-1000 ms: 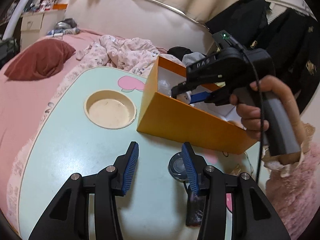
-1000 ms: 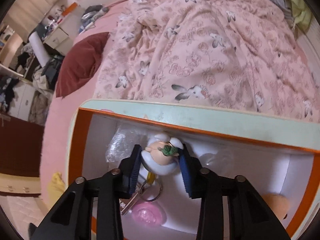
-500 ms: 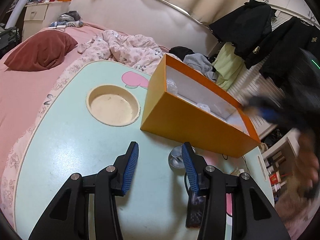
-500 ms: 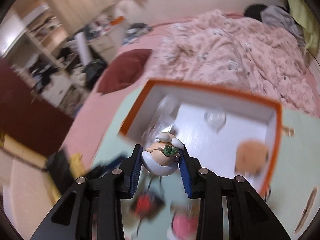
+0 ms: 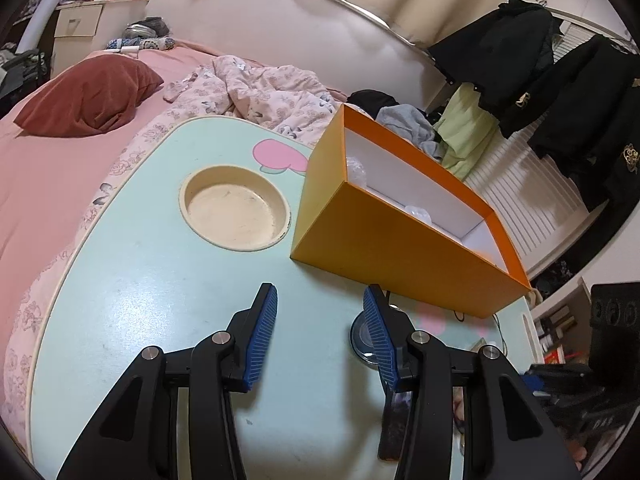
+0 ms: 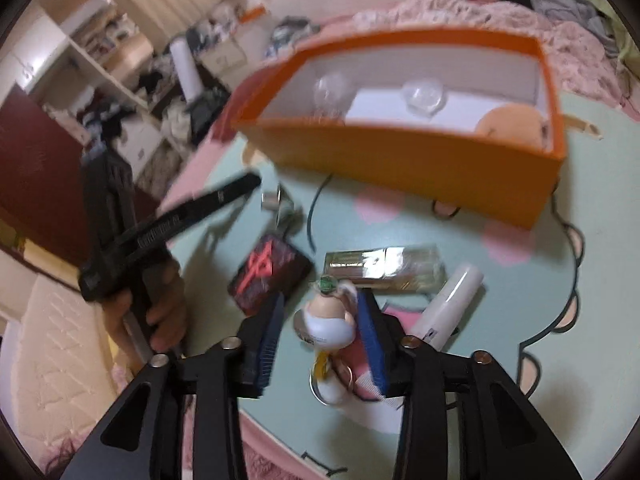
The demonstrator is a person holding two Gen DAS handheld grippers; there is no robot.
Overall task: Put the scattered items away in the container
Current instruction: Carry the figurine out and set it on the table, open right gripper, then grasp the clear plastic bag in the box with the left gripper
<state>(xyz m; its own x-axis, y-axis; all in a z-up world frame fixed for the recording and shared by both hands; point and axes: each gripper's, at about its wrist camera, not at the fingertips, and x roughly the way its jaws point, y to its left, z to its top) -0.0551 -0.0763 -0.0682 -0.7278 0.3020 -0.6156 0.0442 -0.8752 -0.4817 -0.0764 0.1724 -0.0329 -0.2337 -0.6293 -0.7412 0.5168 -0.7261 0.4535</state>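
In the right wrist view, the right gripper [image 6: 318, 332] jaws are opening, the figurine keychain [image 6: 328, 320] between them, touching the right pad; the orange box [image 6: 400, 160] lies upper centre. The left gripper [image 5: 320, 336] jaws stand narrow, empty.

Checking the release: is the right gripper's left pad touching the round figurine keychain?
Apart. In the right wrist view, mint table shows between that blue pad and the figurine keychain, which leans against the other pad as the right gripper opens.

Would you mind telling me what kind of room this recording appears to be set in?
Most likely a lived-in bedroom: a bed with a dark red pillow and a rumpled floral quilt lies behind the low pale-green table, and dark jackets hang on a rack by the wall.
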